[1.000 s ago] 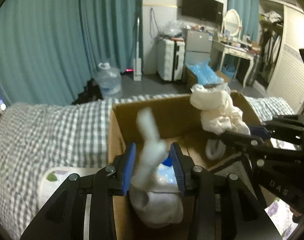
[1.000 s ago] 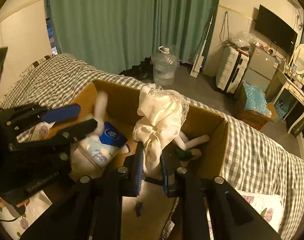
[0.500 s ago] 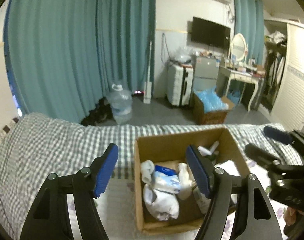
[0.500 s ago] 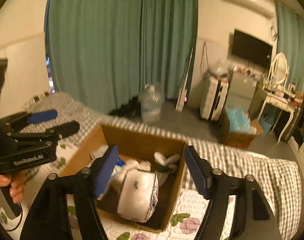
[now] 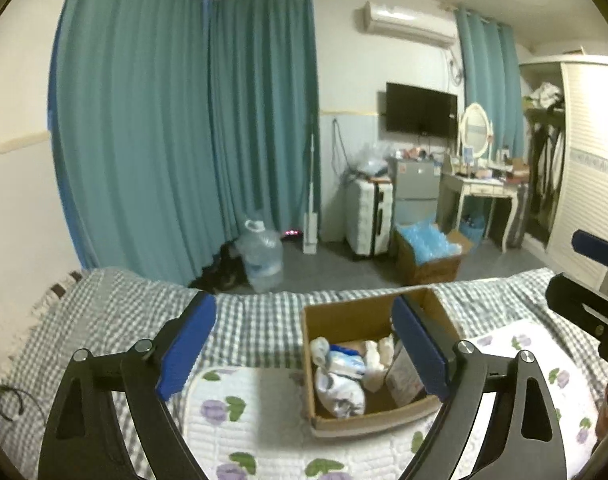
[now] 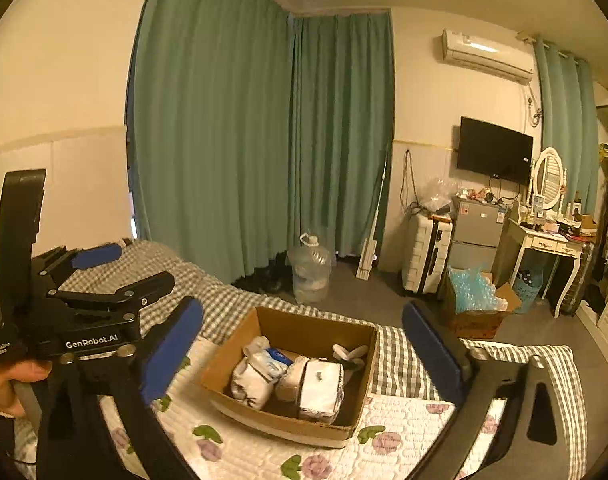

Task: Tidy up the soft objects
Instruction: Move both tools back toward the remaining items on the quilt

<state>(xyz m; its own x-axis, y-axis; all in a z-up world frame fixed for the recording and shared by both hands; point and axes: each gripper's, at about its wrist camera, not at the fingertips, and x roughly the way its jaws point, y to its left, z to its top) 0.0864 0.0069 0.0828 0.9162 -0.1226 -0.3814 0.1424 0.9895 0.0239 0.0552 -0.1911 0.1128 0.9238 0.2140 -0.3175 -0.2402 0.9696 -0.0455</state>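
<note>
From the left wrist view we see the left gripper spread wide with nothing between its blue pads, held high above the bed and the cardboard box. The right gripper only pokes in at the right edge of that view, so there we cannot judge its gap. The right wrist view settles it: the right gripper is also wide apart and empty, and it shows what the other view hides, namely the whole left gripper held in a hand to the left of the box, with a white label on its black body.

The cardboard box sits open on the floral quilt, with the checked bedspread just beyond it. Inside the box, the right wrist view gives us a white folded bundle at the near side, a crumpled white cloth to its left, a blue and white packet behind that, and a pale looped piece toward the far right corner. The left wrist view shows the same load from another side: the crumpled white cloth nearest, the blue and white packet behind it, and pale soft pieces toward the box's right wall.

Beyond the box, on the floor, stand a water jug and a second carton of blue plastic.
</note>
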